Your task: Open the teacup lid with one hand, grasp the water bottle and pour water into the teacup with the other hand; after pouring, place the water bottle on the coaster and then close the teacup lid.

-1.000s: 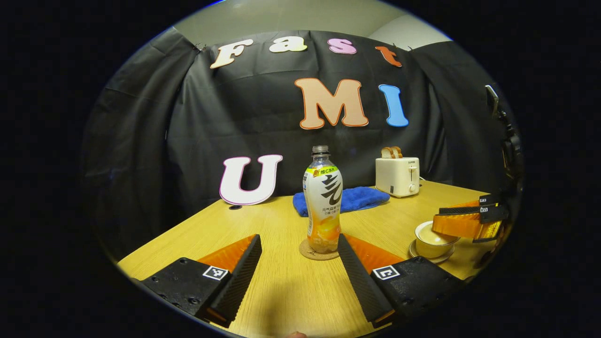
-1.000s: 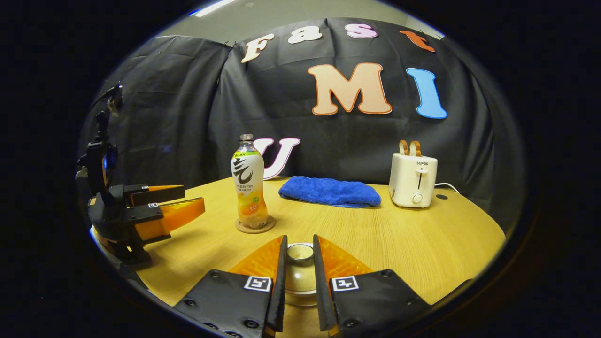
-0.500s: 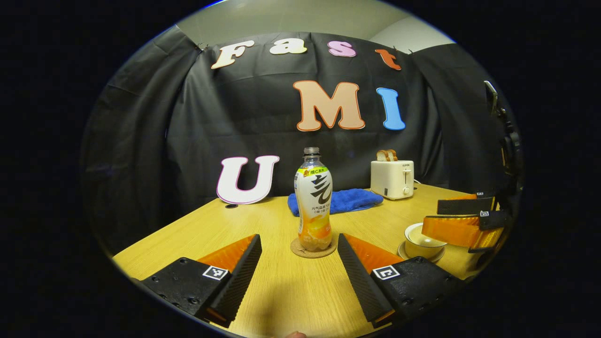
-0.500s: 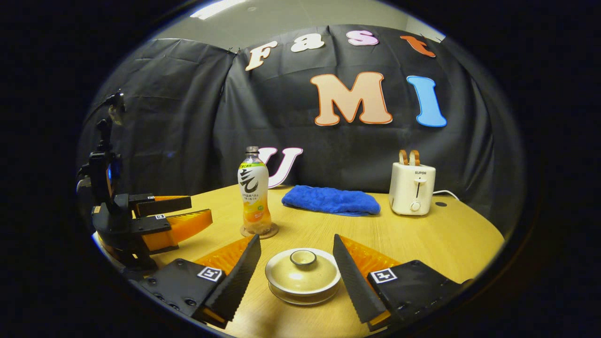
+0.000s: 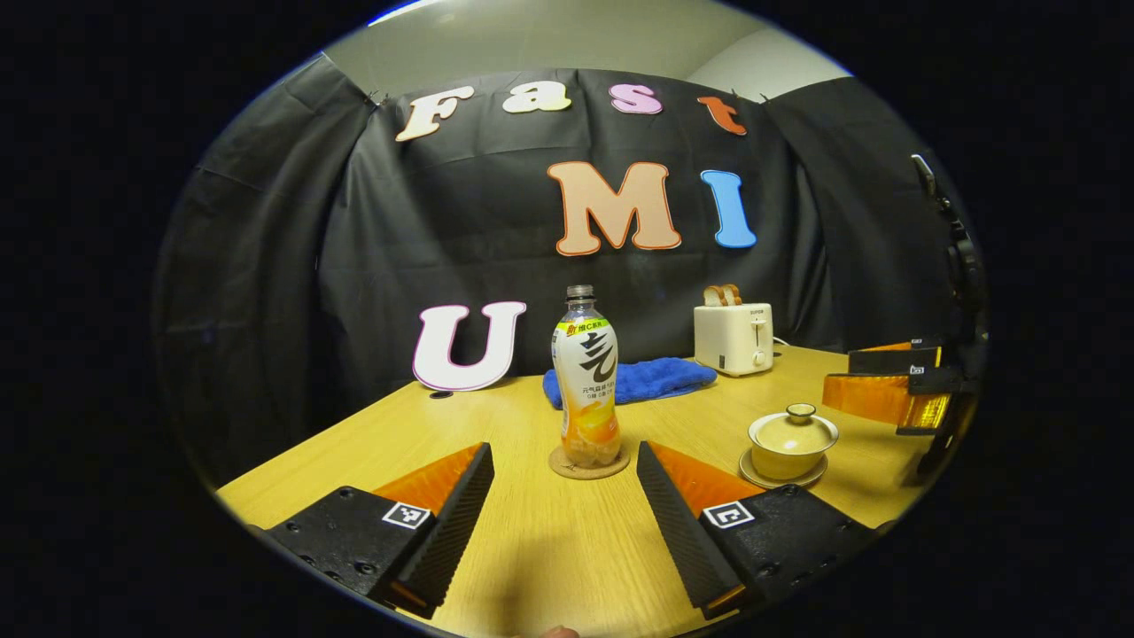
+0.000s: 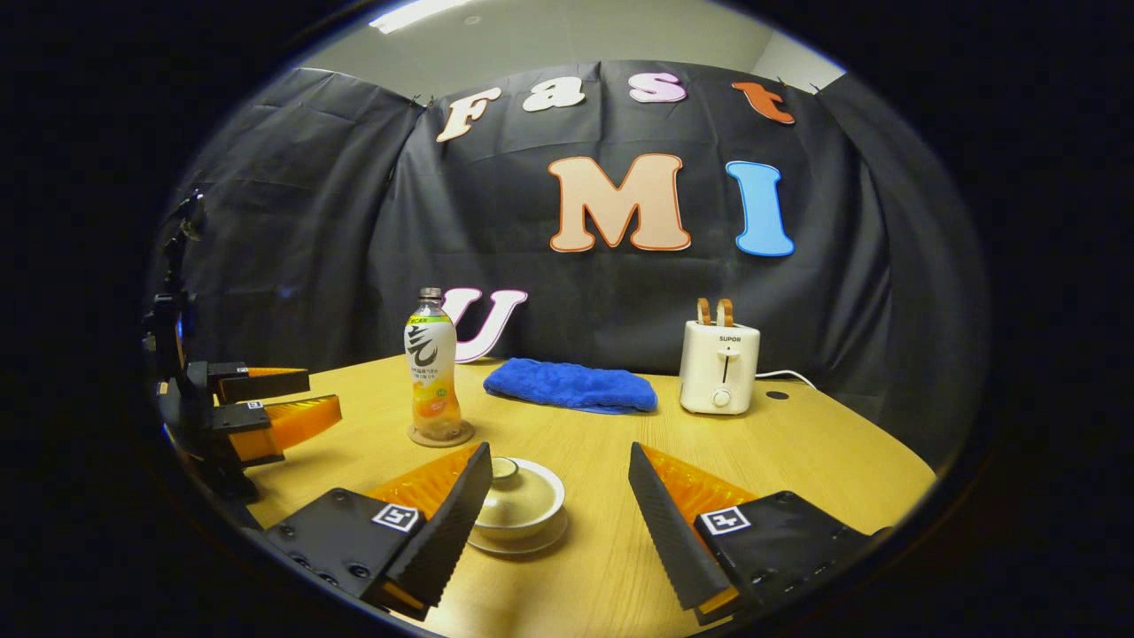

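both hand-held grippers stood wide apart and held nothing. the left hand-held gripper hovered low over the wooden desk, its ridged fingers framing the water bottle, which stood upright on a round cork coaster just beyond the fingertips. that left gripper view caught the teacup off to the right, its domed lid with a small knob seated on top and a saucer beneath, with the right hand-held gripper hanging just past it, apart from it.

the right gripper view gave the nearer look: the right hand-held gripper sat behind the teacup, which lay toward its left finger and was partly hidden by it; whether they touched could not be told. the cup looked glazed and pale, the lid smooth. the water bottle stood further back on the left, clear plastic with a printed sleeve, with orange liquid showing in its lower part. the left hand-held gripper showed at the far left edge. a soft blue towel lay folded by the wall, and a boxy cream toaster with two slices stood beside it.
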